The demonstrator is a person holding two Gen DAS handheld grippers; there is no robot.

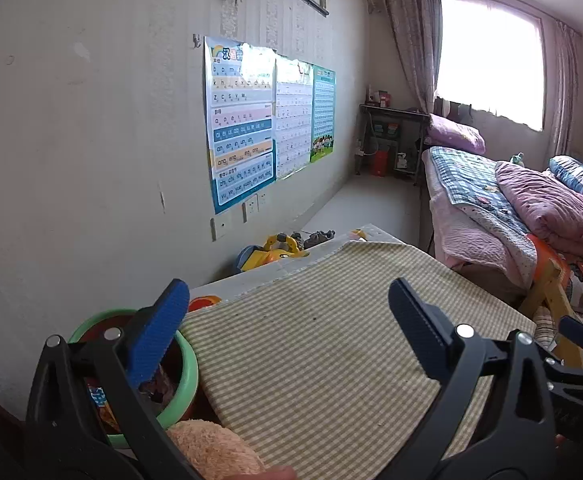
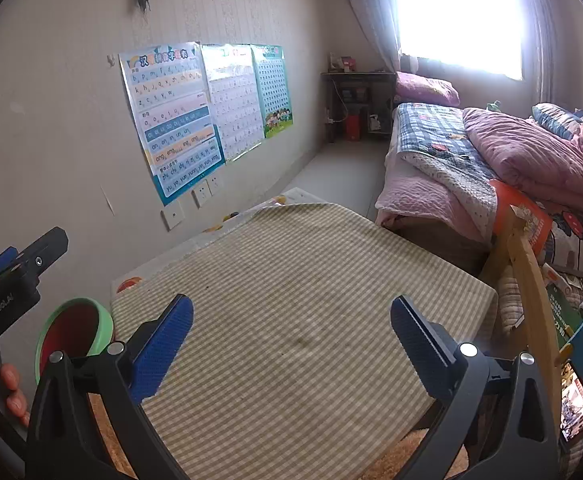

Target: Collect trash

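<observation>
Trash, seemingly crumpled wrappers (image 1: pixel 103 400), lies inside a round green-rimmed bin with a red inside (image 1: pixel 189 364), just left of the tabletop covered in green-and-cream striped woven cloth (image 1: pixel 319 344). Left gripper (image 1: pixel 287 320) and right gripper (image 2: pixel 291 332) both hang over the cloth, jaws wide and empty. Alphabet posters (image 2: pixel 171 120) line the pale wall; a bed with pink quilts (image 2: pixel 531 152) stands beyond.

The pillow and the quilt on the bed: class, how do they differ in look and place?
The pillow is purple, smooth and small; the quilt is pink, crinkled and much bulkier. The pillow lies at the bed's window end; the quilt is heaped nearer the camera. Both are soft bedding resting on the bed.
</observation>
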